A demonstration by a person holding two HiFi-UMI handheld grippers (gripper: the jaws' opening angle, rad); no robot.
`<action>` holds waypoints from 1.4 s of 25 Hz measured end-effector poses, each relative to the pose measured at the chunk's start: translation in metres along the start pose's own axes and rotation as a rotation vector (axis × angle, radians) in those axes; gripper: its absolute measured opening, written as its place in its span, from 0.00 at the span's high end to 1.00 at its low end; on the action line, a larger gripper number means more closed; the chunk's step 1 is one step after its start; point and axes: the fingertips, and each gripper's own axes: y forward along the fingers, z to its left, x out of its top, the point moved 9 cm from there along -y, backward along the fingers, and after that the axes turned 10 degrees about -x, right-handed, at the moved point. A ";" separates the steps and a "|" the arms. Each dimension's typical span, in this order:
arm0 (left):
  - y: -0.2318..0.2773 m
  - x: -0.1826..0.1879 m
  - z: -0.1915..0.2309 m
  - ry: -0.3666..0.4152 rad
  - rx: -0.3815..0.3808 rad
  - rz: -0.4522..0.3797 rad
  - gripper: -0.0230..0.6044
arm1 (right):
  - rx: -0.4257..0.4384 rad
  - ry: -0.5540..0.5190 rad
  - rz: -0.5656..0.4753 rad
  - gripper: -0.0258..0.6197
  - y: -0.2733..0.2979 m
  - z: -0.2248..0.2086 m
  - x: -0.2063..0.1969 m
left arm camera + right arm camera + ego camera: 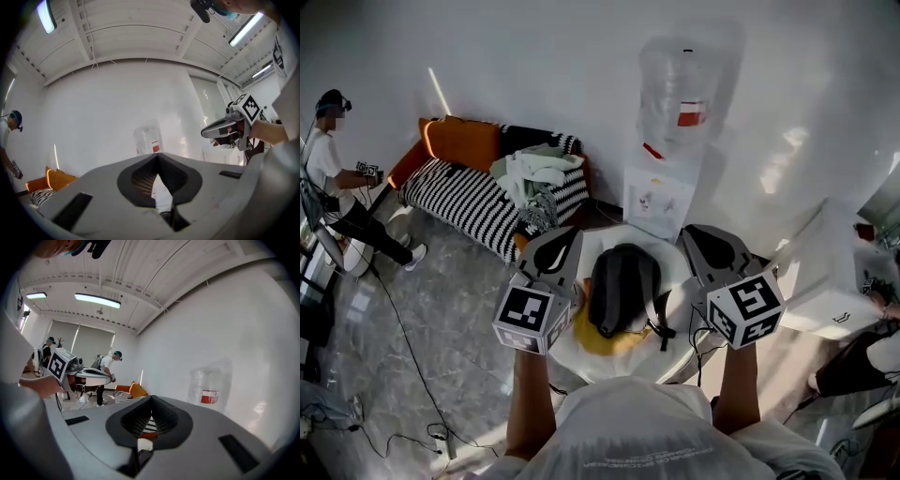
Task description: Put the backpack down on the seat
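Left gripper (562,239): jaws closed, nothing between them; just left of backpack (623,281)
Right gripper (705,236): jaws closed, empty; just right of backpack
Backpack: lies on round white seat (581,354)
Behind: water dispenser (661,199); striped sofa (469,202)

Room is tight around the white seat (581,354) — the backpack (623,286) fills its middle, the water dispenser (661,202) stands just behind it, and a white box (825,281) crowds its right. Left of the seat, bare floor (450,309) lies open up to the striped sofa (469,202) — only a cable (408,347) crosses it.
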 end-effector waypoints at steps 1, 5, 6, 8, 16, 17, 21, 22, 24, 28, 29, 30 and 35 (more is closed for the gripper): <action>0.001 0.002 -0.001 0.019 0.000 0.001 0.97 | 0.001 -0.002 -0.005 0.96 0.000 0.000 0.002; 0.004 0.008 -0.004 0.074 -0.001 -0.009 0.97 | 0.001 -0.008 -0.034 0.96 -0.001 0.000 0.010; 0.004 0.010 -0.004 0.075 -0.002 -0.014 0.97 | -0.001 -0.008 -0.041 0.96 -0.001 0.001 0.011; 0.003 0.012 -0.003 0.066 -0.005 -0.029 0.97 | -0.007 -0.008 -0.049 0.96 -0.001 0.000 0.009; 0.013 0.005 -0.001 0.057 -0.016 -0.011 0.97 | -0.017 -0.030 -0.008 0.96 0.005 -0.003 -0.002; 0.014 0.004 0.000 0.056 -0.017 -0.009 0.97 | -0.017 -0.030 -0.004 0.96 0.006 -0.004 -0.003; 0.016 0.002 0.002 0.051 -0.019 -0.004 0.97 | -0.020 -0.024 0.004 0.96 0.008 -0.005 -0.003; 0.017 0.002 0.002 0.051 -0.020 -0.005 0.97 | -0.021 -0.024 0.005 0.96 0.008 -0.005 -0.004; 0.017 0.000 0.002 0.052 -0.021 -0.003 0.97 | -0.019 -0.026 0.005 0.96 0.009 -0.005 -0.005; 0.018 -0.002 0.003 0.052 -0.021 0.008 0.97 | -0.016 -0.031 0.009 0.96 0.012 -0.004 -0.007; 0.018 -0.002 0.004 0.052 -0.022 0.009 0.97 | -0.017 -0.033 0.011 0.96 0.012 -0.004 -0.006; 0.018 -0.002 0.004 0.052 -0.024 0.009 0.97 | -0.018 -0.035 0.013 0.96 0.013 -0.004 -0.007; 0.020 -0.006 0.004 0.042 -0.032 0.007 0.97 | -0.017 -0.037 0.017 0.96 0.013 -0.006 -0.009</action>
